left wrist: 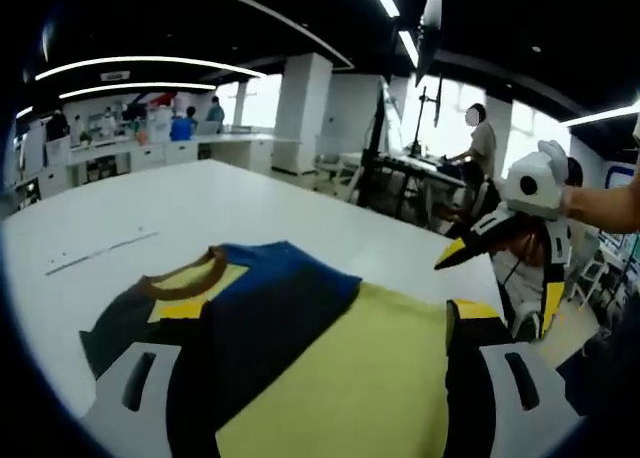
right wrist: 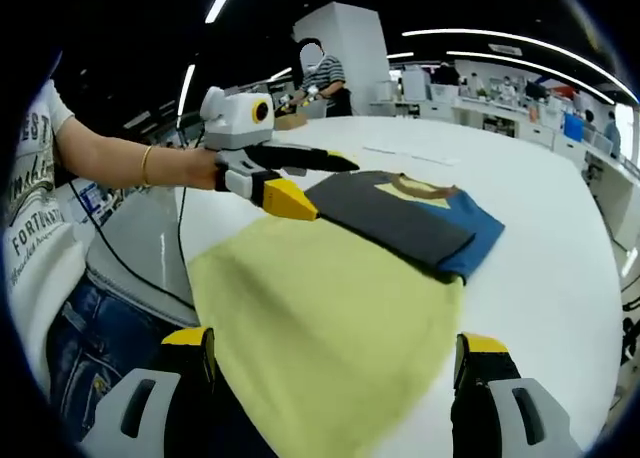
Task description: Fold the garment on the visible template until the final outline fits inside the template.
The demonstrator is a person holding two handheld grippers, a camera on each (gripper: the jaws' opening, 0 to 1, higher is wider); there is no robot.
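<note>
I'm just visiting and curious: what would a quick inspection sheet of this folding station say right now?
Surface: white table, faint line marks on it.
Job's things: shirt, yellow, navy and blue with brown collar, partly folded; no clear template outline made out.
Clutter: nothing seen.
Grippers: left gripper held over the shirt's edge; right gripper beside the shirt; both jaws open, holding nothing.
Cables: black cable hanging by the person's jeans.
Surroundings: open office, desks, ceiling lights, several people.
</note>
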